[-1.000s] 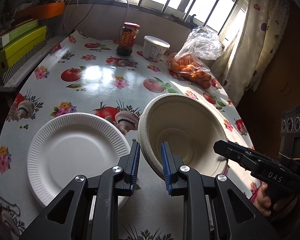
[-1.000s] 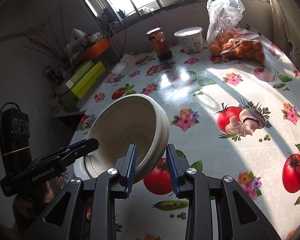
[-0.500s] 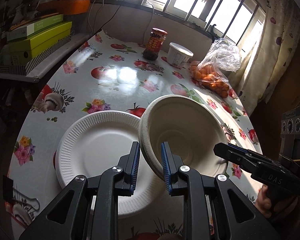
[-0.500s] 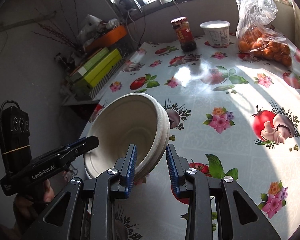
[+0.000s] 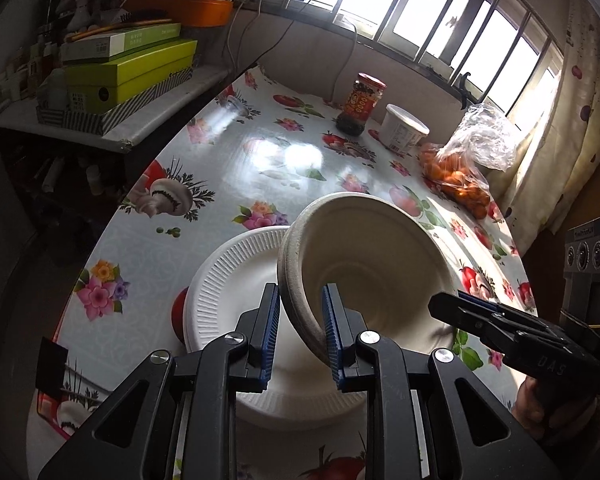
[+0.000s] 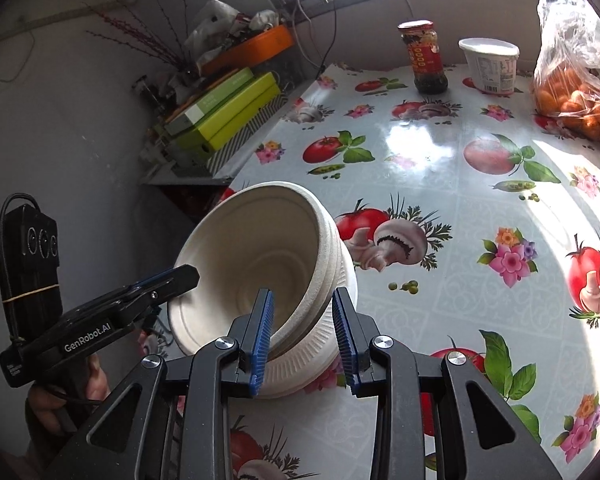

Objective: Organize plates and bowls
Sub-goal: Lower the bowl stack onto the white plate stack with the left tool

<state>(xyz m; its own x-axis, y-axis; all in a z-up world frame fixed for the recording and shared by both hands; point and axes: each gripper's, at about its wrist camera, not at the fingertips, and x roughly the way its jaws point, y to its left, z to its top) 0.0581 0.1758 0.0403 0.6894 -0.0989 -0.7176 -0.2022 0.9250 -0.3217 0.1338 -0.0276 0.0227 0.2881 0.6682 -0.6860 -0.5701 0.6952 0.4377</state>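
Bowl (image 5: 364,264) tilted over plate (image 5: 228,280), plate flat on worktop (image 5: 204,216) near its left edge. Far end of worktop: jar (image 5: 360,104), tub (image 5: 402,132) right of it, bag of fruit (image 5: 460,176) further right. Boxes (image 5: 128,68) on shelf (image 5: 112,128) left of worktop.

The desk (image 5: 236,168) wore a glossy white cloth printed with red tomatoes, mushrooms and pink flowers, the stacked bowls (image 5: 364,256) were off-white, the plate (image 5: 228,280) white with a ribbed rim, and each black tool (image 5: 300,332) (image 6: 304,332) had blue ridged pads.
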